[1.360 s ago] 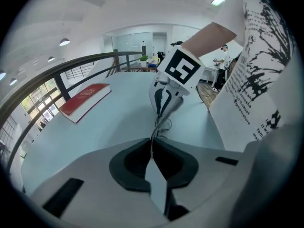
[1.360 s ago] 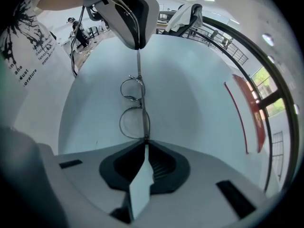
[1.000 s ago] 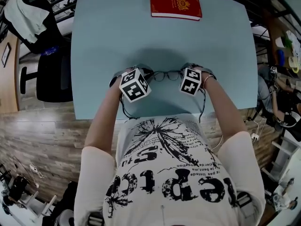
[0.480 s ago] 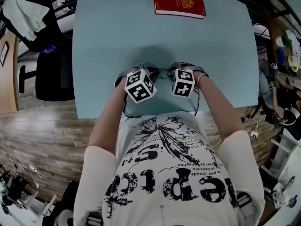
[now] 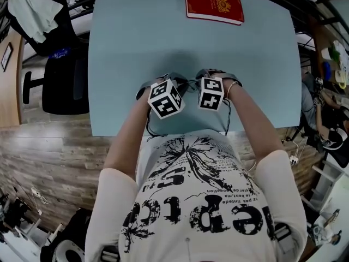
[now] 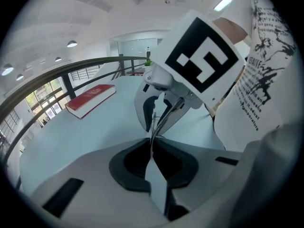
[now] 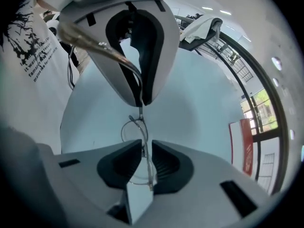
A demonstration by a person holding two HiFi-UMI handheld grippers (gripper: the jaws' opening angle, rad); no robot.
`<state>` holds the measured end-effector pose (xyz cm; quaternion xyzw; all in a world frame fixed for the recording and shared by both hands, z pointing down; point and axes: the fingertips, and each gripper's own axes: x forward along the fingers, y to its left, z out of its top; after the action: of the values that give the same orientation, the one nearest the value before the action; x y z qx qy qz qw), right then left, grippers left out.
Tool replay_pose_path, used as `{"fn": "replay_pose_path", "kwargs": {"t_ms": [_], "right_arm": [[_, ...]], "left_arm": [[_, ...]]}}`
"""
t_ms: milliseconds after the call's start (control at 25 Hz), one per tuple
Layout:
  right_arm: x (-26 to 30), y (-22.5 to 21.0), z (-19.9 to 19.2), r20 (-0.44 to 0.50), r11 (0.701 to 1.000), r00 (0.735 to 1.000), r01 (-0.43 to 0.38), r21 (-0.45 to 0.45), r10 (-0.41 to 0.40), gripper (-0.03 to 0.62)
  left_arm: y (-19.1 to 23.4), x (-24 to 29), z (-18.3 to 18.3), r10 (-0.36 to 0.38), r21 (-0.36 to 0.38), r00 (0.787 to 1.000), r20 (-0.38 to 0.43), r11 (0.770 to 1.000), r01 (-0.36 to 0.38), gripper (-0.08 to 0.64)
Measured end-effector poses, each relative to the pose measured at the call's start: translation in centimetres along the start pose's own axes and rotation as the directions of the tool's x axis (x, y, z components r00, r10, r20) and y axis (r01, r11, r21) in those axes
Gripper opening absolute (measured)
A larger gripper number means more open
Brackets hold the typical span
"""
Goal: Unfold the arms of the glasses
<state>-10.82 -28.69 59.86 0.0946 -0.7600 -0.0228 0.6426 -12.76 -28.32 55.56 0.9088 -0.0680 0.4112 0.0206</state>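
Observation:
Thin wire-framed glasses [image 7: 134,127] hang low over the pale blue table [image 5: 136,37], between my two grippers. In the head view only a sliver of the glasses [image 5: 187,83] shows between the marker cubes. My left gripper [image 6: 152,144] is shut on one end of the frame [image 6: 153,126]; in the right gripper view this left gripper [image 7: 141,99] pinches the frame by its hinge, and one arm [image 7: 95,44] sticks out to the upper left. My right gripper [image 7: 142,153] has a lens rim between its closing jaws, with a narrow gap still showing beside the wire.
A red book [image 5: 214,5] lies at the table's far edge. A black chair [image 5: 54,81] with clothing draped above it stands left of the table. The grippers work near the table's front edge, close to the person's body.
The right gripper has moved left, close up to the left gripper, and its cube now hides most of the glasses. The left gripper has kept its hold in place.

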Motion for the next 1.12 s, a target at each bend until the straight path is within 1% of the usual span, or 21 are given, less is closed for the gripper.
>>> {"fn": "replay_pose_path", "kwargs": {"t_ms": [160,240,360,680,800,960,1120], "right_arm": [[1.2,0.6,0.0,-0.005,0.999,0.999,-0.039,0.018,0.039,0.069],[1.3,0.7,0.0,-0.004,0.999,0.999,-0.039,0.013,0.039,0.034],[0.8,0.7,0.3,0.023,1.0,0.999,-0.031,0.002,0.031,0.026],[-2.9,-0.3,0.2,0.121,0.998,0.991,0.061,-0.025,-0.058,0.025],[-4.1,-0.5,-0.7,0.13,0.995,0.987,0.098,-0.033,-0.093,0.024],[-5.6,-0.5,-1.3,0.174,0.993,0.978,0.115,0.011,-0.115,0.025],[-6.4,-0.9,-2.5,0.184,0.989,0.972,0.136,0.048,-0.143,0.025]], "left_arm": [[-0.1,0.0,-0.2,0.0,-0.008,1.0,0.003,1.0,0.0,0.029],[0.0,-0.1,-0.3,0.002,-0.008,1.0,-0.001,1.0,-0.002,0.029],[0.3,-0.4,-0.5,0.011,-0.01,1.0,-0.013,1.0,-0.011,0.029],[1.0,-0.7,-1.4,0.036,-0.014,0.998,-0.045,0.999,-0.037,0.028],[1.4,-1.1,-1.6,0.055,-0.02,0.997,-0.046,0.998,-0.056,0.029],[1.6,-1.4,-1.7,0.063,-0.031,0.997,-0.04,0.997,-0.064,0.028],[1.7,-1.3,-1.8,0.077,-0.038,0.996,-0.042,0.996,-0.079,0.029]]}}
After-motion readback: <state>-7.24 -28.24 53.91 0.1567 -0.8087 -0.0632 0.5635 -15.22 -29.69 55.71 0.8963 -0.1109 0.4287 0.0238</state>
